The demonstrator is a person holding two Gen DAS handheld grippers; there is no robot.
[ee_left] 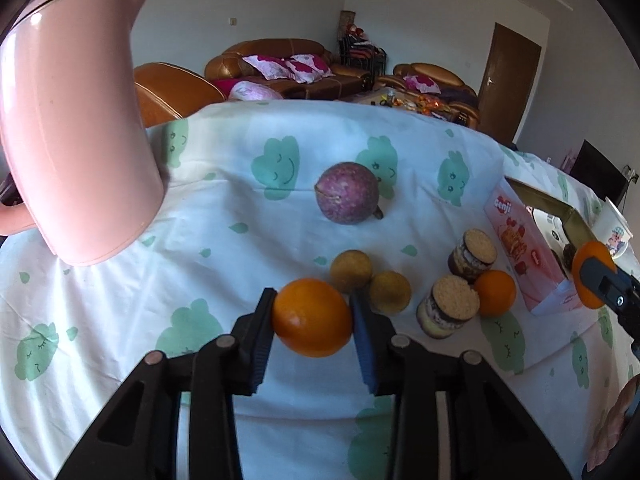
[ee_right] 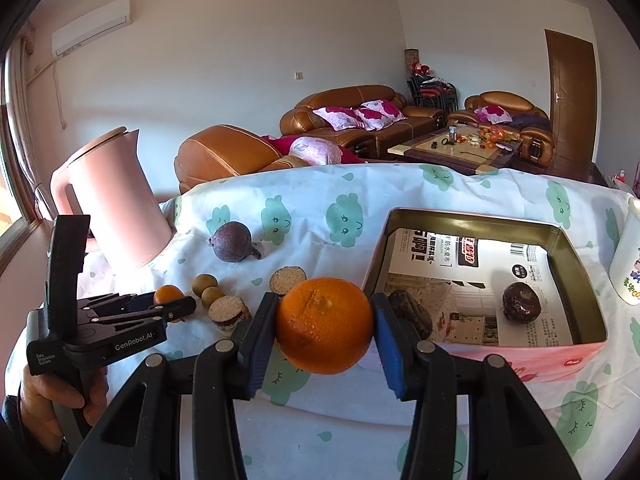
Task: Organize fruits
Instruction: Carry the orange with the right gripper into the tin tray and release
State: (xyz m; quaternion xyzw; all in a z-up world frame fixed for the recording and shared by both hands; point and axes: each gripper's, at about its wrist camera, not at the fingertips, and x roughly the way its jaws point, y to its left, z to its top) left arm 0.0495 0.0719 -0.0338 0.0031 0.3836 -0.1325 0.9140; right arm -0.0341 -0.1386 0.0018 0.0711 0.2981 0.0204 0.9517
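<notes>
My left hand-held gripper (ee_left: pixel 312 316) is clamped on an orange (ee_left: pixel 311 317), both pads against its sides, low over the worktop (ee_left: pixel 240 264) with its white cloth printed with green clouds. My right hand-held gripper (ee_right: pixel 325 325) is likewise clamped on a second orange (ee_right: pixel 325 325), held just in front of the near left corner of the open tin box (ee_right: pixel 576 276). Inside that box I see two dark wrinkled fruits: one (ee_right: pixel 521 302) on the printed paper liner, another (ee_right: pixel 412 312) behind my right pad. A third orange (ee_left: pixel 497 293) sits on the cloth, touching one of two upright round cakes (ee_left: pixel 449 312). Two small yellow-brown fruits (ee_left: pixel 351 271) lie side by side just past the left gripper, and a purple passion fruit (ee_left: pixel 347 193) rests farther back, well apart from them. A pink kettle (ee_left: pixel 76 120) stands at the far left of the worktop, and a white printed cup (ee_right: pixel 630 256) stands to the right of the box. In the right wrist view a hand (ee_right: pixel 44 396) holds the left gripper's grip.
</notes>
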